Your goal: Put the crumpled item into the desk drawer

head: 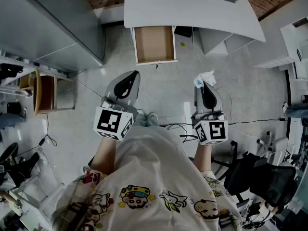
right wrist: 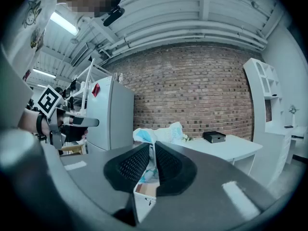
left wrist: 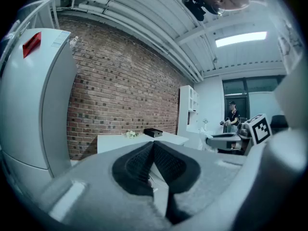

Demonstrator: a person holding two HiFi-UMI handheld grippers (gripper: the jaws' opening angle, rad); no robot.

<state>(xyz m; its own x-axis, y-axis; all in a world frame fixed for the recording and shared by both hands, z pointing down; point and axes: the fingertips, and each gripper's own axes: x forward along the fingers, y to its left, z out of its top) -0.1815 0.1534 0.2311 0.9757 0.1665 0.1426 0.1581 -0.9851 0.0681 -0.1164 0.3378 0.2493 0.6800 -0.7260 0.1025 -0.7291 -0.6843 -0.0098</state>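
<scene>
Our right gripper pinched the crumpled item, not yet at the open drawer. Our left gripper was closed, empty.

Your pale T-shirt, printed with colourful cartoon figures, fills the lower centre; above it, your left gripper and right gripper show grey shells, black ribbed pads, black-and-white marker cubes.

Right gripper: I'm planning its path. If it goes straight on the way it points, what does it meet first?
Likely the front edge of the desk, just right of the open drawer; nothing stands in between. The right gripper is shut on the crumpled item. Depth is unclear.
</scene>
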